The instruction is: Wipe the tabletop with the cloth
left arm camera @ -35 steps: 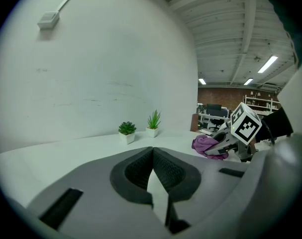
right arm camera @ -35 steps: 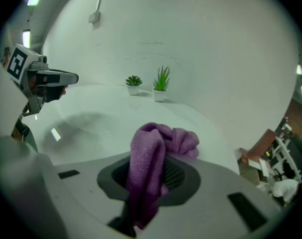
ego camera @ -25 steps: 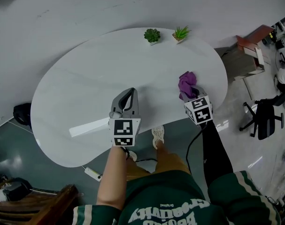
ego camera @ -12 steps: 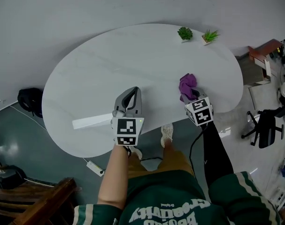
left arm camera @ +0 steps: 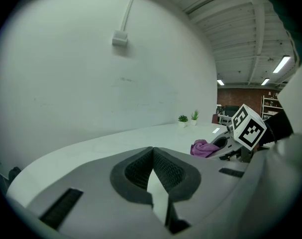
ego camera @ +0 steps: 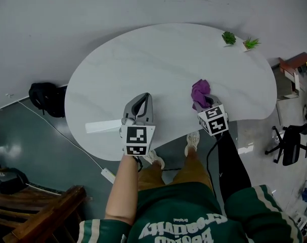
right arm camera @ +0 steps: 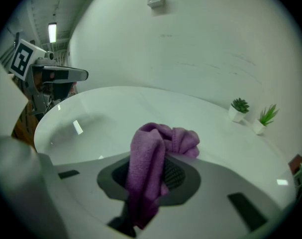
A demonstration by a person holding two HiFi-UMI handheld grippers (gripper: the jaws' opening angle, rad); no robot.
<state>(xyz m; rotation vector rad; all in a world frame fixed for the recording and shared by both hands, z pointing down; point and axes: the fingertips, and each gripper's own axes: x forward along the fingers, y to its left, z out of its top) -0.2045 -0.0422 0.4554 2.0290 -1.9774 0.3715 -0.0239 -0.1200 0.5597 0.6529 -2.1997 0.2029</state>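
Observation:
A purple cloth (ego camera: 200, 92) (right arm camera: 155, 151) is bunched in my right gripper (ego camera: 203, 103) (right arm camera: 150, 176), whose jaws are shut on it; the loose end rests over the white kidney-shaped tabletop (ego camera: 158, 59) near its front edge. From the left gripper view the cloth (left arm camera: 204, 148) shows at the right beside the right gripper's marker cube (left arm camera: 249, 127). My left gripper (ego camera: 141, 103) (left arm camera: 153, 171) hovers over the front of the table, left of the cloth, jaws shut with nothing between them.
Two small potted plants (ego camera: 229, 37) (ego camera: 251, 43) stand at the table's far right edge, also visible as plants (right arm camera: 239, 108). A black bag (ego camera: 44, 97) lies on the floor at the left, an office chair (ego camera: 290, 143) at the right, and wooden furniture (ego camera: 37, 216) at bottom left.
The head view has shifted, so the table and plants appear further right. Both grippers keep about the same places over the table's front edge, the cloth still held.

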